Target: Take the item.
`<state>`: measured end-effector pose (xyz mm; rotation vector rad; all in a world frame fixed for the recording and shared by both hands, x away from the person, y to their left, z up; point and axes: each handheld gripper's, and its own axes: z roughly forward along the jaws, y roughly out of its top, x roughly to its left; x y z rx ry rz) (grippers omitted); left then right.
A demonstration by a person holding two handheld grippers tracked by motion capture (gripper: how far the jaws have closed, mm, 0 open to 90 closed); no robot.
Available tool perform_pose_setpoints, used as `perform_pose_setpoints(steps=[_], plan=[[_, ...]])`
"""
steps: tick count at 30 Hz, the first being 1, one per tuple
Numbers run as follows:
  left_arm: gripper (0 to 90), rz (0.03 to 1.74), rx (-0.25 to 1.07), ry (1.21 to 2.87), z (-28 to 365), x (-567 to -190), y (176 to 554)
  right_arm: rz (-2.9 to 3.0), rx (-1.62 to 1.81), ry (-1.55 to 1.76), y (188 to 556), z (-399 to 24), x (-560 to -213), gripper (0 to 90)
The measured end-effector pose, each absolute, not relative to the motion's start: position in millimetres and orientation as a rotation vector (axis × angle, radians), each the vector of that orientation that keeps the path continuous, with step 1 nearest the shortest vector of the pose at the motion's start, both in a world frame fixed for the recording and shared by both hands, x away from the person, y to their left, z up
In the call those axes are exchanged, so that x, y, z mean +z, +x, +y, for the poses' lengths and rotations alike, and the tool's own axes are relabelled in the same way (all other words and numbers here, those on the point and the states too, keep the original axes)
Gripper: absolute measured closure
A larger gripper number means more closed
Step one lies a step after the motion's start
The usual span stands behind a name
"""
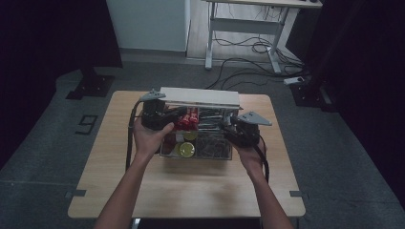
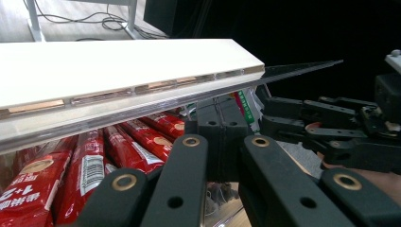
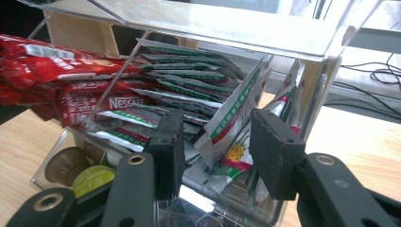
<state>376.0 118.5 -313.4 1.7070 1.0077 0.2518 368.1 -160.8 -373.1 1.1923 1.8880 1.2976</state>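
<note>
Wooden table point(image 1: 191, 186) bears clear box point(image 1: 196, 153) holding red sachets point(image 1: 187, 119).

Red sachets point(image 2: 71, 175) cut off at left edge; text blurred.

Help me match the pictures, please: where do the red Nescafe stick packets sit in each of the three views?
High view: red packets in the clear box's back left, by the left gripper.
Left gripper view: lower left, under the white lid.
Right gripper view: upper left, behind the clear wall.
Shared landmark: the clear box.
</note>
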Motion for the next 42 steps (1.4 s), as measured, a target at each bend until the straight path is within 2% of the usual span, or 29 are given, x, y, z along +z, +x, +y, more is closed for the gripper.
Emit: perform_pose_setpoints(steps=[16,23,33,42], plan=[[90.0,1.006,0.260,1.691,117,-315,375,1.838,1.229,1.216,381,-149,-378,57.1],[90.0,0.999,0.257,1.697,118,-314,375,1.839,1.203,1.234,385,-145,-384,65.4],[90.0,1.000,0.262,1.697,117,-314,374,1.818,1.263,1.263,381,-155,-384,83.9],[90.0,1.001,0.265,1.696,116,-315,375,1.825,1.334,1.269,379,-165,-384,86.0]])
